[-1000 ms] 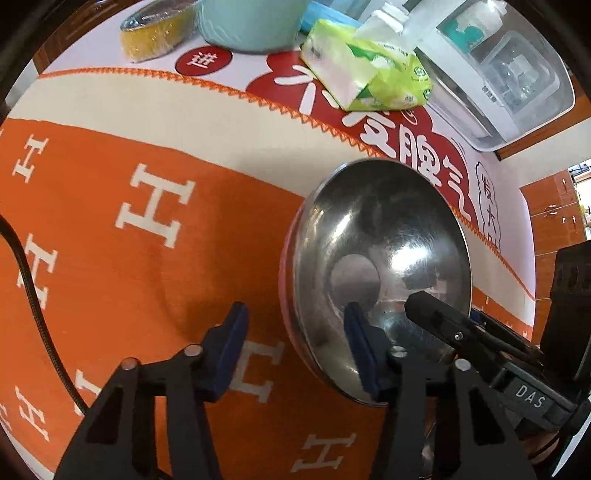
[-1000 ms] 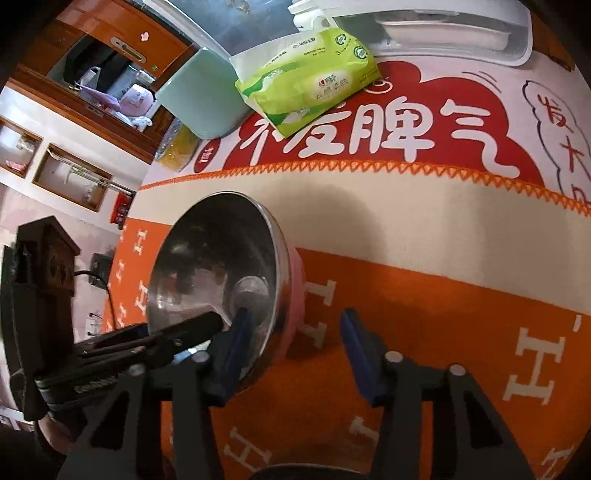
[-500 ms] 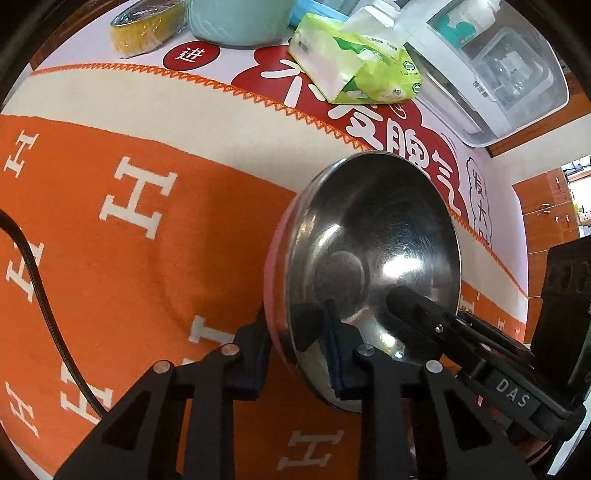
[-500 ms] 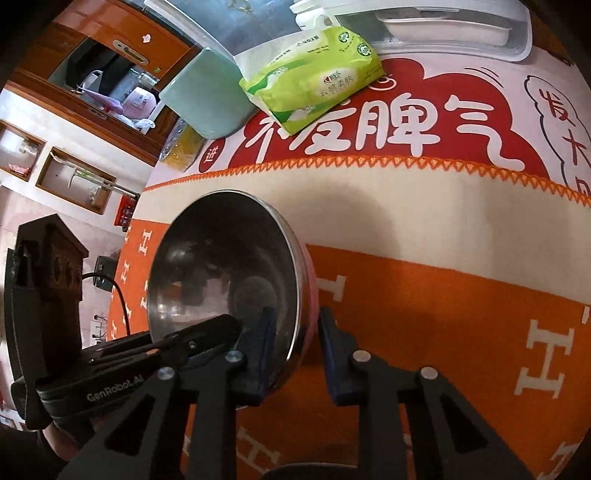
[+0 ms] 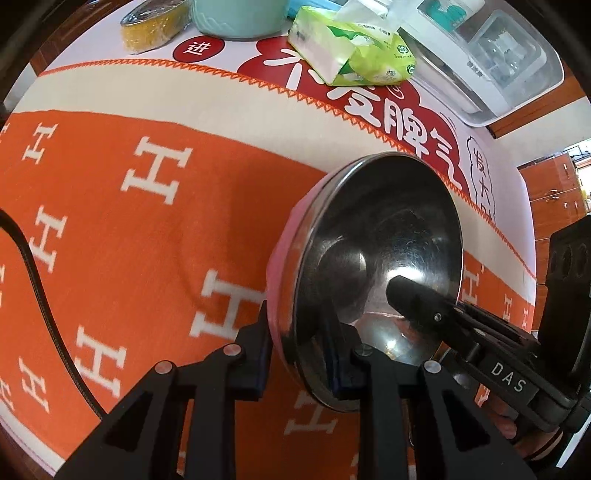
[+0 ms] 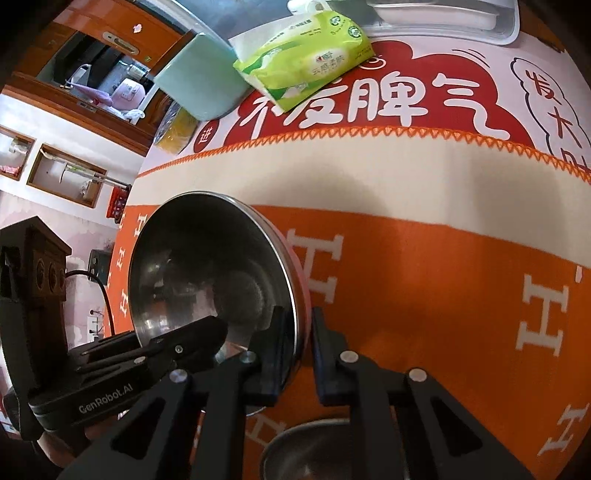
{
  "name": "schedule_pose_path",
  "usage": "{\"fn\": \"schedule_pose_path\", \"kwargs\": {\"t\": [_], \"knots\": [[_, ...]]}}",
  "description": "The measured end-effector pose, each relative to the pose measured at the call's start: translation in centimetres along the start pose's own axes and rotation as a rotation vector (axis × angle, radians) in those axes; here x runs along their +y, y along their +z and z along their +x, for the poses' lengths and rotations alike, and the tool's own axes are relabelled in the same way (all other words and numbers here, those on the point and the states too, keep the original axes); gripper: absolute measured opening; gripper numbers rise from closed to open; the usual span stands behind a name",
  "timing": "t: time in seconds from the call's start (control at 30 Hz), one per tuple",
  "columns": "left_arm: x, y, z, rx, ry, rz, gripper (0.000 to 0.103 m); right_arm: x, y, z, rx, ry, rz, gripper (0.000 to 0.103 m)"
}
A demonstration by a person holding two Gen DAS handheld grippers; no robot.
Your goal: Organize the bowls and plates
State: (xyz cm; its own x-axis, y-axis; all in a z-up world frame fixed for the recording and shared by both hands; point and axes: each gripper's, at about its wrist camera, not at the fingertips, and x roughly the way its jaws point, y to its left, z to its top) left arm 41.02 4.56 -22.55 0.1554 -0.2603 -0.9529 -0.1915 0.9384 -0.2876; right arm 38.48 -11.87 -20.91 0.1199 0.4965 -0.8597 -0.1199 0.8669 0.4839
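The left claw (image 5: 299, 354) pinched the rim of the pink-sided steel bowl (image 5: 384, 258), and the right claw (image 6: 297, 354) pinched its opposite rim, holding it tilted above the orange H-patterned table cloth (image 5: 129, 221). A second steel bowl (image 6: 332, 454) sat below; stacking looked undone. A green tissue pack (image 6: 306, 59) lay beyond.

Open orange cloth (image 5: 110, 229) lies left of the bowl (image 5: 376, 266); tissue pack (image 5: 354, 55) and mint container (image 5: 236, 18) crowd the far edge.
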Motion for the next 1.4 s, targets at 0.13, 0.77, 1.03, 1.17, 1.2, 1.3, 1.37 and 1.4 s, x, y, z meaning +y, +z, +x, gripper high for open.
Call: {"fn": "schedule_pose_path", "kwargs": {"t": [0.13, 0.77, 1.03, 1.17, 1.2, 1.3, 1.37, 1.4], "knots": [[-0.3, -1.1, -1.3, -0.009, 0.025, 0.012, 0.024, 0.6, -0.5, -0.7, -0.003, 0.009, -0.006, 0.013], [-1.6, -7.0, -7.7, -0.056, 0.097, 0.044, 0.028, 4.2, -4.5, -5.3, -0.024, 0.037, -0.072, 0.013], [-1.9, -9.9, -10.5, -0.099, 0.107, 0.050, 0.028, 5.7, -7.1, -7.6, -0.055, 0.038, -0.103, 0.013], [-1.6, -11.4, -12.0, -0.131, 0.116, 0.046, 0.028, 6.6, -8.5, -8.5, -0.063, 0.040, -0.121, 0.013], [-1.5, -11.7, -12.2, -0.136, 0.116, 0.043, 0.028, 6.9, -8.8, -8.7, -0.065, 0.042, -0.127, 0.013], [-1.2, -13.0, -13.2, -0.159, 0.115, 0.039, 0.028, 7.6, -9.9, -9.3, -0.073, 0.045, -0.149, 0.014], [-0.9, -13.6, -13.8, -0.171, 0.109, 0.036, 0.028, 8.2, -10.5, -9.7, -0.084, 0.036, -0.169, 0.014], [-0.8, -13.9, -14.0, -0.176, 0.107, 0.034, 0.028, 8.6, -10.8, -9.9, -0.089, 0.030, -0.179, 0.014]]}}
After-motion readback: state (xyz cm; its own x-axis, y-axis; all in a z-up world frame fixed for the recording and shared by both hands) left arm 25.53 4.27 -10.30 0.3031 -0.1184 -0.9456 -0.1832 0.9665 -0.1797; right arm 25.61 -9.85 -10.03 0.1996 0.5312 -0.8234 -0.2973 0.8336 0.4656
